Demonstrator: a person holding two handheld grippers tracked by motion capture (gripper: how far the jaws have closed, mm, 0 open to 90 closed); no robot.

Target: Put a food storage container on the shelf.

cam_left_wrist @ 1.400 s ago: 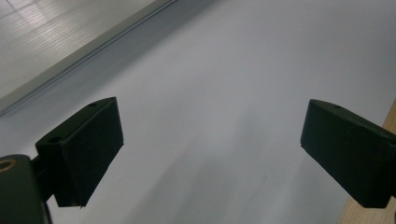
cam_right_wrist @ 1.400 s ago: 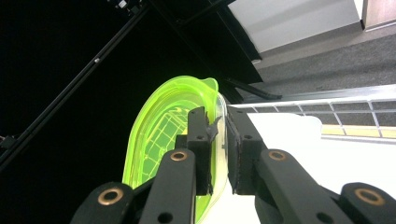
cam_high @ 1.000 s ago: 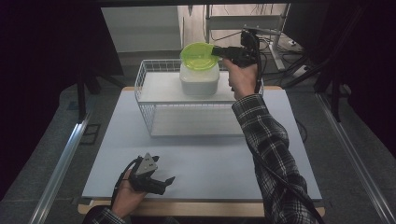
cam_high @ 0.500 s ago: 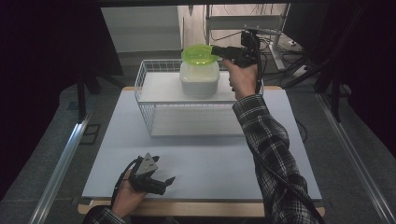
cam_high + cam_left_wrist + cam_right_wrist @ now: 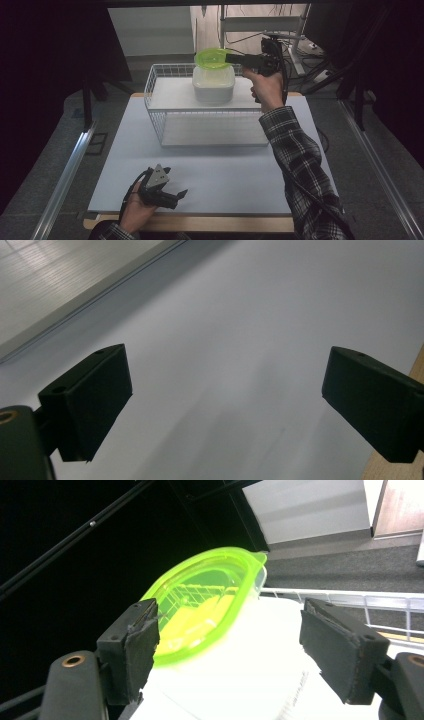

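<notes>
A lime-green see-through lid point(image 5: 212, 58) point(image 5: 205, 605) lies on top of a white tub point(image 5: 213, 85) point(image 5: 240, 680), which stands on a white wire basket point(image 5: 165, 117) at the back of the table. My right gripper point(image 5: 228, 58) point(image 5: 230, 625) reaches in level from the right at the lid's edge. Its jaws have just been opening and now stand wide, with the lid's near rim between them and the pads off it. At the table's front left my left gripper point(image 5: 176, 187) point(image 5: 225, 390) rests open on the white board, nothing between its jaws.
The white board point(image 5: 225, 175) covers the table, with a wooden strip along its front edge. Behind the basket stand a metal rack with cables point(image 5: 295, 35) and dark frame posts on both sides.
The right gripper's jaws have spread apart and let go of the green lid, which has gone from tilted to lying level on the tub. The left gripper has not moved.
</notes>
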